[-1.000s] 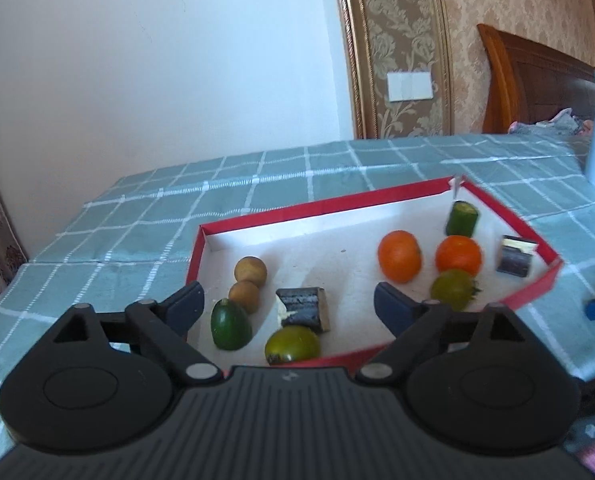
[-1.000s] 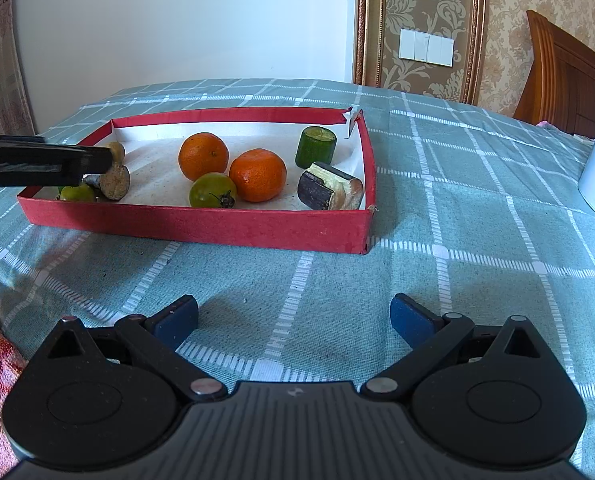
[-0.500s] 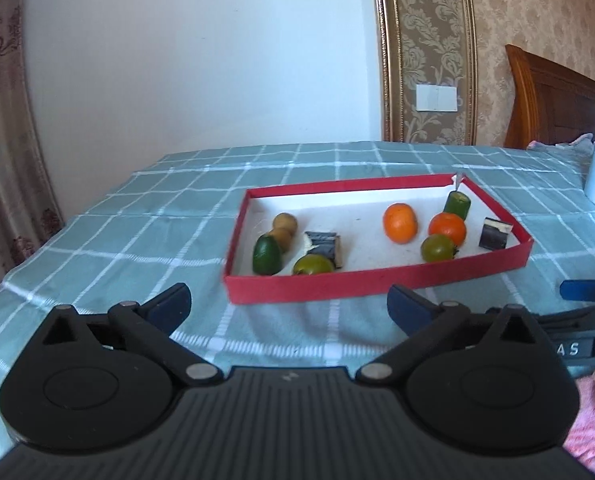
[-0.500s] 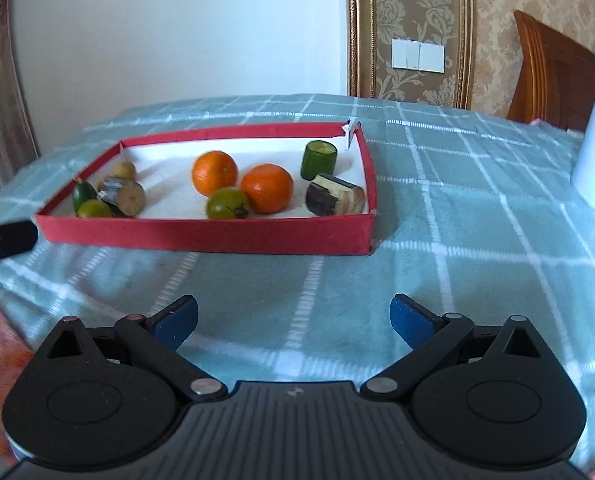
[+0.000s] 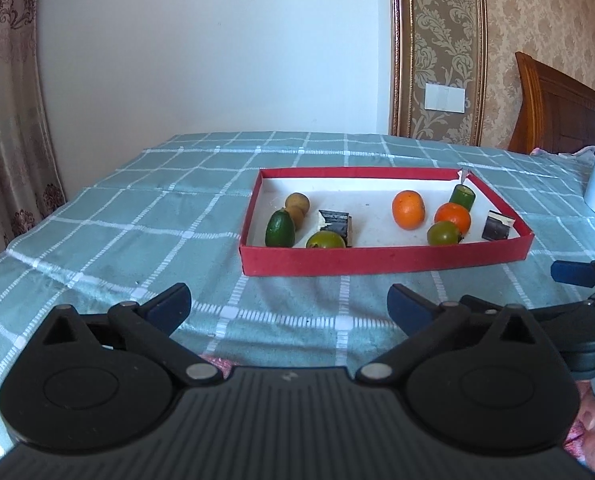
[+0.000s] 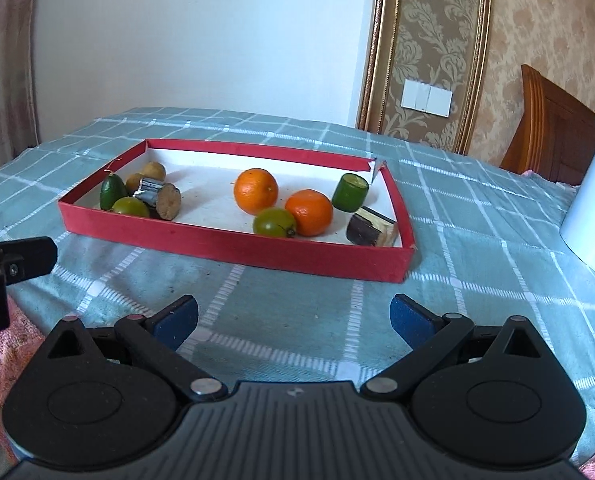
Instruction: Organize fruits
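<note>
A red tray (image 5: 377,260) (image 6: 233,242) with a white floor lies on the checked cloth. At its left end lie two brown fruits (image 5: 297,203), a dark green fruit (image 5: 280,228), a green round fruit (image 5: 325,240) and a dark cut piece (image 5: 335,222). At its right end lie two oranges (image 5: 408,210) (image 6: 256,191), a green tomato (image 6: 274,222), a green cylinder (image 6: 350,192) and a dark cut piece (image 6: 371,228). My left gripper (image 5: 288,306) and my right gripper (image 6: 293,316) are open and empty, both short of the tray's near wall.
A white container (image 6: 593,200) stands on the cloth right of the tray. A wooden headboard (image 5: 557,108) is behind it. A curtain (image 5: 9,120) hangs at the left. Pink cloth (image 6: 1,344) lies at the table's near edge.
Both grippers have pulled back from the tray toward the table's near edge. The left one was over the tray a second ago. The fruits have not moved.
</note>
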A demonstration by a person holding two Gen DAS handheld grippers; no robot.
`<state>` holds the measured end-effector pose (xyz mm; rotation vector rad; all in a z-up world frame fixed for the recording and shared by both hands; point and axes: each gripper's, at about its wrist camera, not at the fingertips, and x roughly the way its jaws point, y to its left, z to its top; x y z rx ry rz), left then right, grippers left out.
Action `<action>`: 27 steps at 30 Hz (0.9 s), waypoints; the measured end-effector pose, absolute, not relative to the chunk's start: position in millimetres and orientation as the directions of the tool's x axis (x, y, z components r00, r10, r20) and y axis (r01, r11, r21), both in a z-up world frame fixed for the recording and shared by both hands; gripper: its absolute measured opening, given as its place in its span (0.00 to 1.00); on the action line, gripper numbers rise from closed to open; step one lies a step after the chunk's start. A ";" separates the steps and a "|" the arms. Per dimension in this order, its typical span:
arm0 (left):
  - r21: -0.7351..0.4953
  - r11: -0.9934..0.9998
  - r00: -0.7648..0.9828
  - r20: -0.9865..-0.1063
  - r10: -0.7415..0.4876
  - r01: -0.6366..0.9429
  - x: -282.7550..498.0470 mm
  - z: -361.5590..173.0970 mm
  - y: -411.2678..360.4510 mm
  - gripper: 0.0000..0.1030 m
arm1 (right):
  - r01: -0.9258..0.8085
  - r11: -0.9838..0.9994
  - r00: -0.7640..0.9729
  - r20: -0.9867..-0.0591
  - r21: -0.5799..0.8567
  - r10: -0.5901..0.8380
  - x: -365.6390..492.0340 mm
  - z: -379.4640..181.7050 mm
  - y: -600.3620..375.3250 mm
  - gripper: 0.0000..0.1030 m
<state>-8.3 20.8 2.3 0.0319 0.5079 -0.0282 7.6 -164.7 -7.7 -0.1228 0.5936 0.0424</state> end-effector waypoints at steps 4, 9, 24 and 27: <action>0.020 0.999 0.871 -0.491 -0.021 0.036 -8.7 1.0 22.1 1.00 | -0.072 0.992 0.827 -0.562 -0.099 0.004 8.3 -8.3 -162.1 1.00; 0.027 0.999 0.870 -0.493 -0.020 0.038 -9.1 -0.8 21.0 1.00 | -0.067 0.993 0.820 -0.573 -0.093 0.002 10.1 -11.1 -162.5 1.00; 0.022 0.999 0.863 -0.505 -0.024 0.040 -7.0 -3.2 20.8 1.00 | -0.072 0.994 0.812 -0.583 -0.080 0.012 11.7 -13.2 -163.3 1.00; 0.021 0.999 0.864 -0.503 -0.023 0.039 -6.6 -3.4 21.0 1.00 | -0.074 0.994 0.812 -0.584 -0.084 0.011 11.9 -13.4 -163.1 1.00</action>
